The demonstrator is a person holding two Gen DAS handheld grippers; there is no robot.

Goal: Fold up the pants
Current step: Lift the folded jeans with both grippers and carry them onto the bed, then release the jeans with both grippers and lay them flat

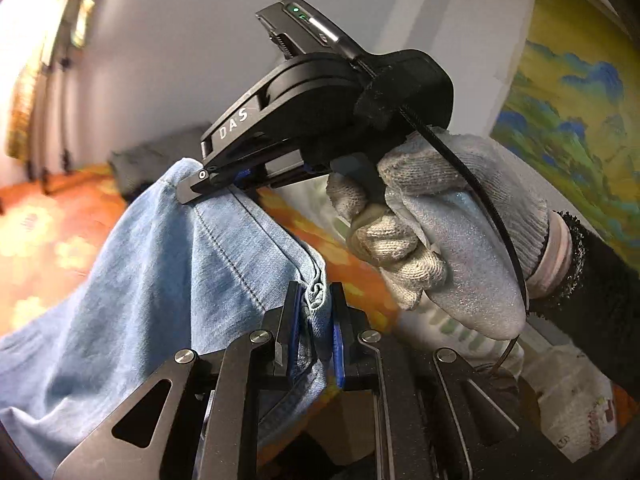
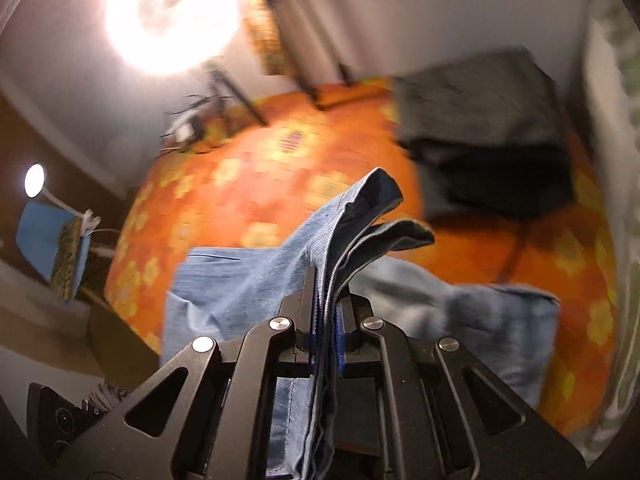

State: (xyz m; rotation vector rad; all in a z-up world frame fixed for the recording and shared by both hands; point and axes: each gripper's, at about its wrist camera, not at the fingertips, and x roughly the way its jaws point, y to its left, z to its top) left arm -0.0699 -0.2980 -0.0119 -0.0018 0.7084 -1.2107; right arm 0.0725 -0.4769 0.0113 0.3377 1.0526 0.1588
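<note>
In the left wrist view, the left gripper (image 1: pixel 314 300) sits nearest, its two fingers pinched tight on a bunched seam edge of the light blue denim pants (image 1: pixel 160 280). The cloth rises from there, up and to the left, to the right gripper (image 1: pixel 196 184), whose narrow tips clamp another part of the same edge farther off. A hand in a white knit glove (image 1: pixel 432 232) grips that tool's handle on the right. Beyond lie an orange flowered bedspread (image 1: pixel 48 220) and, at far right, a landscape painting (image 1: pixel 568 112).

In the right wrist view, the right gripper (image 2: pixel 326 284) is clamped on several stacked layers of the pants (image 2: pixel 248 280), which stick up past the fingertips and hang down on both sides over the bedspread (image 2: pixel 280 168). Farther right sits a dark grey shape (image 2: pixel 480 120), possibly a folded blanket; the blur hides which. At far left stands a bright lamp (image 2: pixel 172 12).
</note>
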